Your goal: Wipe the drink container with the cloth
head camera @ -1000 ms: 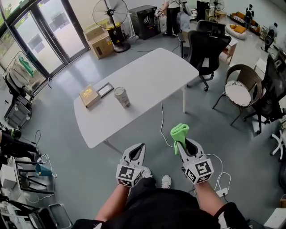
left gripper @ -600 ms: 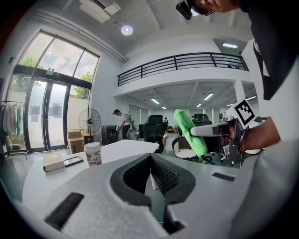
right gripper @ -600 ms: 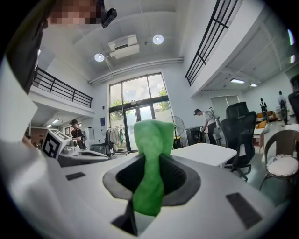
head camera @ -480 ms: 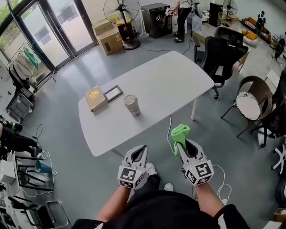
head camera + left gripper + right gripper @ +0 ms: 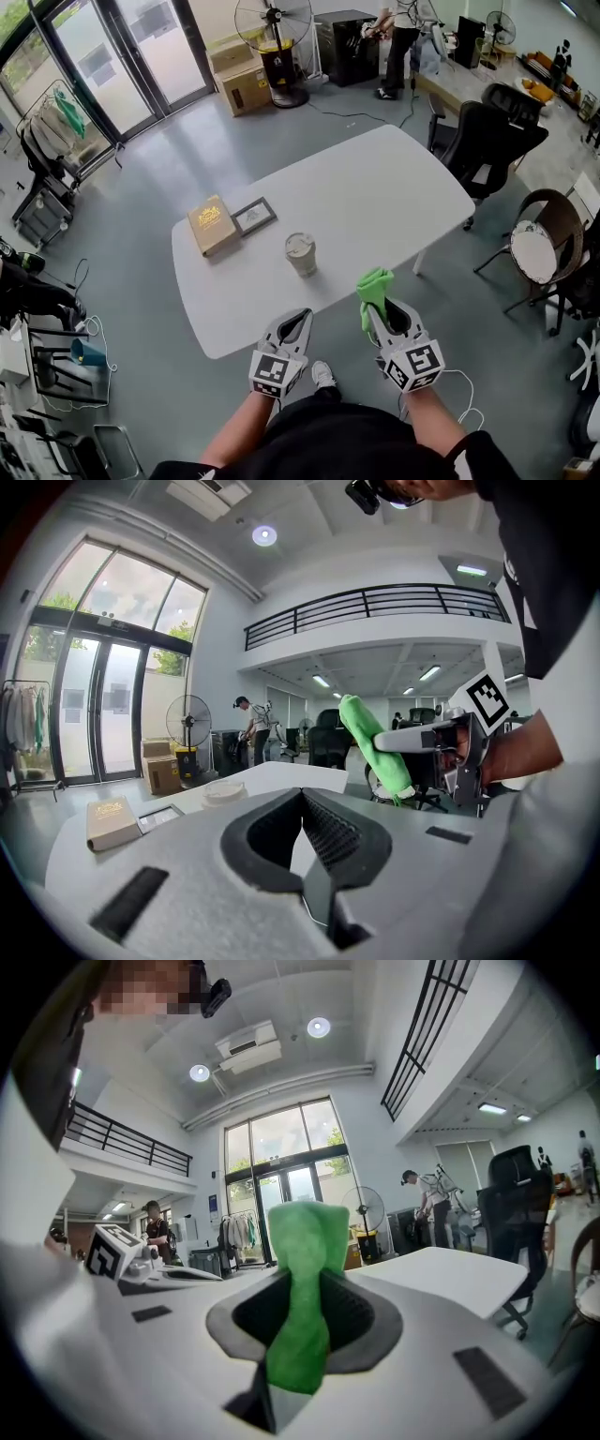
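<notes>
Green cloth (image 5: 375, 286) is pinched in our right gripper (image 5: 377, 307), jaws clamped on it and its folded end sticking up past the tips. Our left gripper (image 5: 298, 321) has its jaws together on nothing. Both sit at the near edge of the white table (image 5: 375, 187). The cup (image 5: 301, 254) stands upright there, apart from both, with a book (image 5: 213, 225) and a frame (image 5: 253, 216) to its left.

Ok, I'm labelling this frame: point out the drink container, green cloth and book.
drink container (image 5: 300, 248), head view, on its lid.
green cloth (image 5: 375, 284), head view, on the bunched upper part.
book (image 5: 213, 225), head view, middle of its cover.
</notes>
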A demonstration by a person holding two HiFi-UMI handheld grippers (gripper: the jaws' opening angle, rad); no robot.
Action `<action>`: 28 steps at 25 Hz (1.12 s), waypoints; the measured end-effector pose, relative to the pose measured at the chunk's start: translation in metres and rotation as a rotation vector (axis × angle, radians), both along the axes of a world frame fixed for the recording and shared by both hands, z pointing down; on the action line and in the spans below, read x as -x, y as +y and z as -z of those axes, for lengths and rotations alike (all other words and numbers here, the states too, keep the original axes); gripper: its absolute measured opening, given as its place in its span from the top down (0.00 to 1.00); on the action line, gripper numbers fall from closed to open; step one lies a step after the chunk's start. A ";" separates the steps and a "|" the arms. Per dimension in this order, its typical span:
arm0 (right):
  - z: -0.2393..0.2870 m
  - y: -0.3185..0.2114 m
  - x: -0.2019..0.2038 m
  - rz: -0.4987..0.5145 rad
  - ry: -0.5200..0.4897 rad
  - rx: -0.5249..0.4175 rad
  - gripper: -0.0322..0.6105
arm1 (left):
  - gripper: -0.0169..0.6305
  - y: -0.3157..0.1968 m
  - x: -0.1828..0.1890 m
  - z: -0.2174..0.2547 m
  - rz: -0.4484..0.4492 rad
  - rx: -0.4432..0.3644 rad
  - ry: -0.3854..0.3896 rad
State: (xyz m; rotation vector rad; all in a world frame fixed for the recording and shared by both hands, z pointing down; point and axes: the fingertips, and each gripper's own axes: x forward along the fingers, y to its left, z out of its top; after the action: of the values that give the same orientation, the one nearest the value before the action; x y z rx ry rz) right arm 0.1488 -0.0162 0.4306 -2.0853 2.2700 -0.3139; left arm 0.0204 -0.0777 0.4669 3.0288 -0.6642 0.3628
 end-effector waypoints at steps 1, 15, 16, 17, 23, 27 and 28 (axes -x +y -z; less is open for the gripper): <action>0.000 -0.010 0.002 0.004 0.000 0.002 0.79 | 0.96 -0.009 0.003 -0.001 0.003 0.000 0.000; -0.001 -0.097 0.021 0.066 0.001 0.006 0.79 | 0.96 -0.081 0.016 0.002 0.044 -0.014 0.012; -0.002 -0.103 0.021 0.075 -0.004 0.008 0.79 | 0.96 -0.085 0.017 0.002 0.053 -0.014 0.010; -0.003 -0.109 0.021 0.084 -0.009 0.010 0.79 | 0.96 -0.089 0.017 0.002 0.062 -0.013 0.008; -0.009 -0.143 0.010 0.155 -0.020 0.028 0.79 | 0.96 -0.111 0.012 -0.003 0.128 -0.003 -0.017; -0.014 -0.162 0.003 0.213 -0.014 0.050 0.79 | 0.96 -0.122 0.005 -0.008 0.179 0.011 -0.022; -0.016 -0.166 0.001 0.226 -0.015 0.055 0.79 | 0.96 -0.124 0.004 -0.009 0.192 0.016 -0.026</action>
State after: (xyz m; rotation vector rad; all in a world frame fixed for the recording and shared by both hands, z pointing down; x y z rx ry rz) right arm 0.1477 -0.1824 0.4461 -1.8432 2.5187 -0.4039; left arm 0.0168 -0.2016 0.4756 2.9167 -0.9395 0.3981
